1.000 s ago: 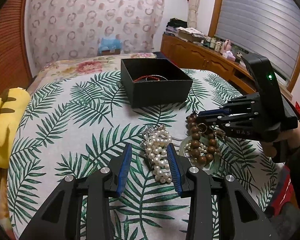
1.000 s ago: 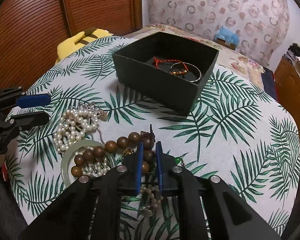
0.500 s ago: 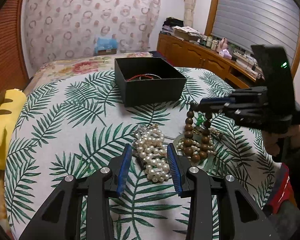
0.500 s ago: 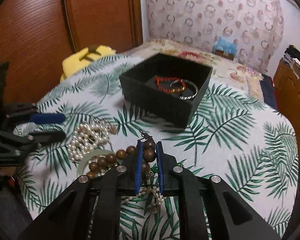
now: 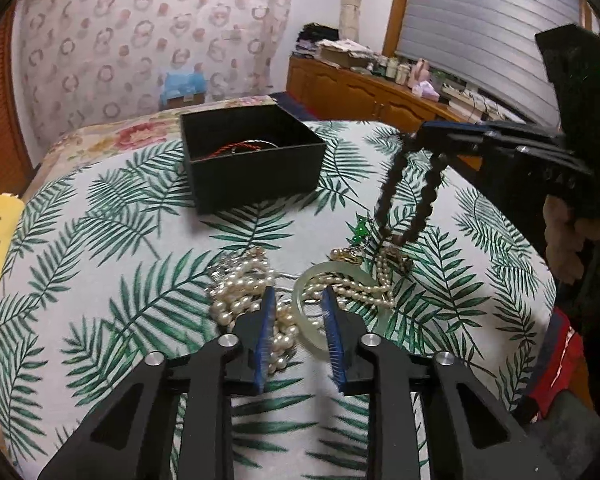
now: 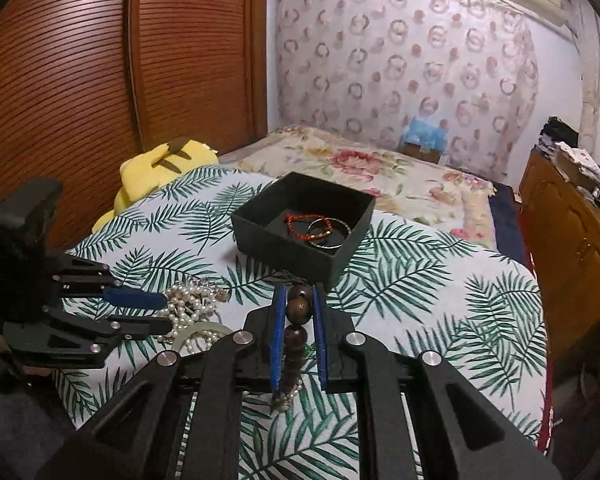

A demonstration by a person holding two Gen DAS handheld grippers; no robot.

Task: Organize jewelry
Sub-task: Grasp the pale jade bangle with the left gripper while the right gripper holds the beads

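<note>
Jewelry lying in a heap on the leaf-print bed cover: pearl strands [image 5: 240, 292] and a pale green bangle [image 5: 324, 276], with the black box [image 5: 252, 160] at twelve o'clock of the heap holding a red cord bracelet [image 6: 300, 220] and a metal bangle [image 6: 332, 232]. Right gripper [image 6: 298, 312] clamping and hanging a brown bead string [image 6: 296, 308] above the heap. Left gripper [image 5: 298, 320] closing over pearls and bangle rim, pads not pressing.

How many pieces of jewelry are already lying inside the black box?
3, as far as the right wrist view shows: a red cord bracelet, a red-beaded bangle and a silver bangle overlapping inside the black box. Others may be hidden.
</note>
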